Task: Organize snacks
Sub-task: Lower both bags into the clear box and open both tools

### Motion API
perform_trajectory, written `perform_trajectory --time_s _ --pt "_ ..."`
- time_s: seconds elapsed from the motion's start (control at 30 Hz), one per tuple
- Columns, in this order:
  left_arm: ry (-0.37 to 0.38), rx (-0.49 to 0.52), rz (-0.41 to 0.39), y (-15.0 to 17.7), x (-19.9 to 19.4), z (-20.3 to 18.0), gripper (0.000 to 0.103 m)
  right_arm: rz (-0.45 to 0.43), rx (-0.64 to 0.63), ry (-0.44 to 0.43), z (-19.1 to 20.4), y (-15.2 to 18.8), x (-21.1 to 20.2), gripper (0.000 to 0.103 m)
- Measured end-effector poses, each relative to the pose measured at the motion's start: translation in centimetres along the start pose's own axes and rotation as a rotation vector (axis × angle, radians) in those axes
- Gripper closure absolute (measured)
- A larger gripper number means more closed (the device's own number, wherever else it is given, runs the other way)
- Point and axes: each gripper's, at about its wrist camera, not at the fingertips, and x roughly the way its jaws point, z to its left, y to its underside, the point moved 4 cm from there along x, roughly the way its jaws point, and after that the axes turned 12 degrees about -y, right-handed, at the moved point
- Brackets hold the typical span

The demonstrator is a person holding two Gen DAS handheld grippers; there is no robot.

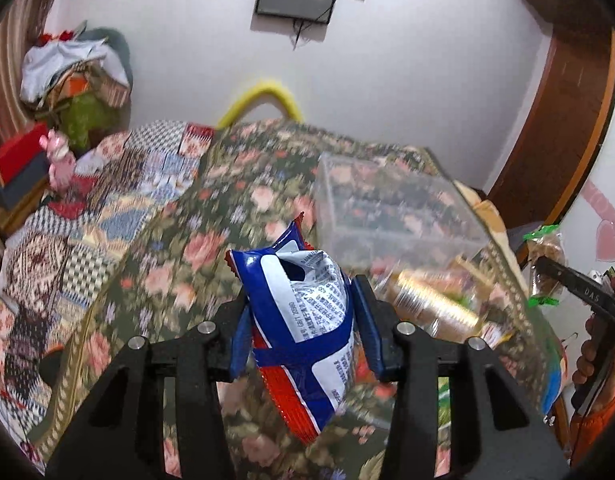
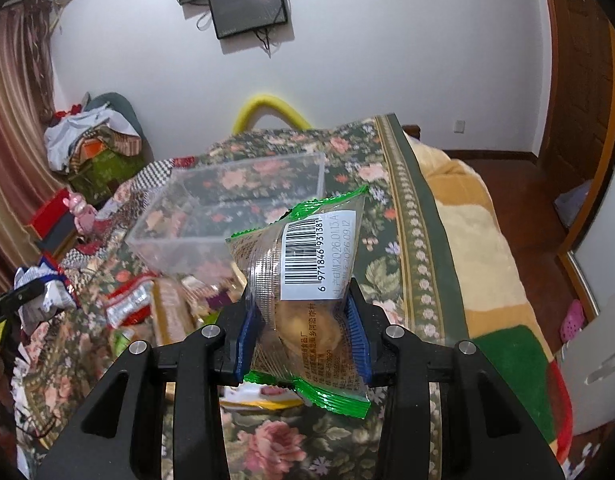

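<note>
My left gripper (image 1: pixel 303 320) is shut on a blue, white and red snack bag (image 1: pixel 303 304) and holds it above the floral bedspread (image 1: pixel 227 208). A clear plastic box (image 1: pixel 391 208) stands open just ahead and to the right. My right gripper (image 2: pixel 303 324) is shut on a clear, green-edged snack packet (image 2: pixel 307 280) with a barcode label and a yellow pastry inside, held above the bed. The clear box (image 2: pixel 231 208) is ahead and left of it. Both held snacks also show from the opposite views: the green packet (image 1: pixel 543 264) and the blue bag (image 2: pixel 47 284).
Loose snack packets (image 2: pixel 131 304) lie on the bedspread in front of the box, among them a gold-wrapped one (image 1: pixel 431 300). A checked blanket (image 1: pixel 107 216) covers the bed's left. A clothes pile (image 2: pixel 91 140) sits at the back left. The bed's right edge (image 2: pixel 427 220) drops to a wooden floor.
</note>
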Motion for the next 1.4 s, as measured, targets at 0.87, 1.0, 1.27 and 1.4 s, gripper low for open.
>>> perform_trajectory --time_s 0.87,1.0,1.27,1.4 --pt "0.094 0.081 0.004 -7.7 10.8 -10.8 0.057 -0.035 -0.08 -0.061 2.9 -5.8 7.0 0.066" --pt "0.086 0.099 0.024 -7.9 12.9 -11.7 0.057 -0.013 -0.08 -0.055 2.7 -6.3 8.6 0.066" --pt "0.086 0.104 0.086 -8.1 16.5 -12.4 0.057 0.056 -0.086 -0.038 2.0 -6.6 11.8 0.066" --pt "0.093 0.105 0.136 -7.8 18.4 -12.5 0.057 0.113 -0.072 -0.041 1.3 -6.4 13.5 0.066"
